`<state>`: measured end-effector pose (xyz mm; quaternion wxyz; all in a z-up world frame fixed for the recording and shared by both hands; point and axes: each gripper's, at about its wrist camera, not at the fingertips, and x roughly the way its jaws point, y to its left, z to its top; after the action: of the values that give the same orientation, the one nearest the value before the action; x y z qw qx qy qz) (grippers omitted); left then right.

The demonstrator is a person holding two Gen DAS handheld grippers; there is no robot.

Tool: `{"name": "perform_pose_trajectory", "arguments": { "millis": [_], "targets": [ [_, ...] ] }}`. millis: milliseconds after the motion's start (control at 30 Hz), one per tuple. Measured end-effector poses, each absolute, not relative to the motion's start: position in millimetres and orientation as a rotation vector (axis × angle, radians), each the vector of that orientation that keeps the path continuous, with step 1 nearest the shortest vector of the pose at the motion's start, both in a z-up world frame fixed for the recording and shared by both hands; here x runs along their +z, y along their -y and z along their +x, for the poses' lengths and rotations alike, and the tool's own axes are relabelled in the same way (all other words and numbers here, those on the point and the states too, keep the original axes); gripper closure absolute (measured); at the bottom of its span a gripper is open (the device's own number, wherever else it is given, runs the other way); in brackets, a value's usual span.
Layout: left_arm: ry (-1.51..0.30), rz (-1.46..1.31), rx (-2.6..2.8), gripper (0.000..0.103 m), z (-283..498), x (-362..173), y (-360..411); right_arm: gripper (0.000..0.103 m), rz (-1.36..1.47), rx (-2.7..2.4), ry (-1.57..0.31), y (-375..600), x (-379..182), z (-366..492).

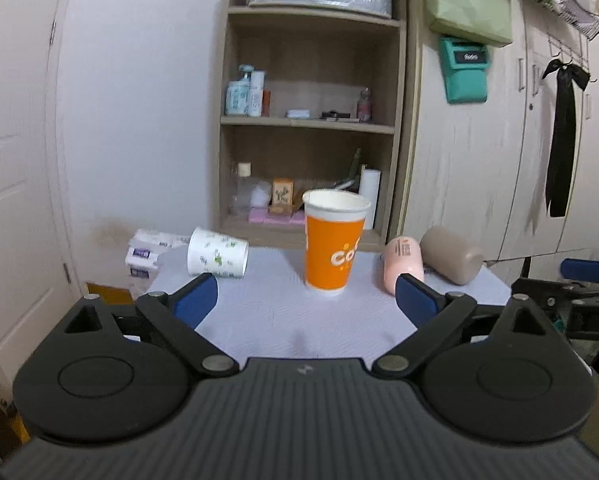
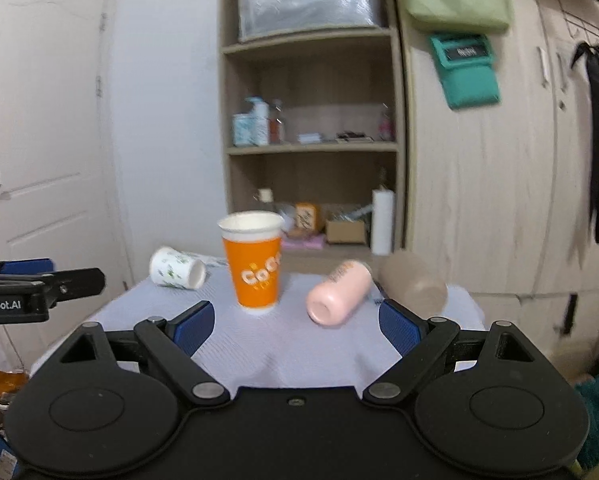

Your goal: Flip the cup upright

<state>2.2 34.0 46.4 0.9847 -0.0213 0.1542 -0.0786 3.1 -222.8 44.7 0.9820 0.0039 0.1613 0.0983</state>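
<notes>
Both claws hang spread wide over the near edge of the table, holding nothing. From the left wrist view, the left gripper has its blue fingers far apart, with bare tabletop between them; the right gripper stands the same way in its own view, its blue pads splayed and clear of every cup.

Going left to right across the pale, textured table: at the far left corner sits a small stack of white packets with purple labels, hanging at the table's edge. Just beside it lies a white cup with green leaf print, on its side, its open mouth turned toward the middle of the table. Next, near the centre, an orange cup with white lettering stands upright, mouth up, apart from the others. To its right a pink cup lies on its side, its closed bottom facing the right wrist camera. Furthest right a tan cup also lies tipped over, near the pink one; whether they touch I cannot tell.

Behind the table stands an open wooden shelf with bottles and boxes, and a pale wardrobe to its right, with a teal pouch hanging on it.
</notes>
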Motion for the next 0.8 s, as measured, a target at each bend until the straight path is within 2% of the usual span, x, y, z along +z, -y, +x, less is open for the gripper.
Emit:
{"name": "perform_pose_trajectory", "arguments": {
  "millis": [33,100,233,800],
  "targets": [
    [-0.319,-0.048,-0.156,0.005,4.0,44.7,-34.1,0.010,0.001,0.186,-0.327,221.9,43.0,2.3],
    [-0.329,-0.054,-0.147,0.001,5.0,41.1,-35.0,0.004,-0.011,0.161,-0.322,220.1,40.8,-0.8],
    [-0.355,-0.026,-0.135,0.000,5.3,34.5,-31.8,0.001,-0.020,0.123,-0.303,216.9,40.4,-5.0],
    [-0.434,-0.008,-0.048,0.000,1.4,24.3,-31.6,0.000,-0.037,0.001,-0.312,207.9,35.4,-16.7]
  ]
}}
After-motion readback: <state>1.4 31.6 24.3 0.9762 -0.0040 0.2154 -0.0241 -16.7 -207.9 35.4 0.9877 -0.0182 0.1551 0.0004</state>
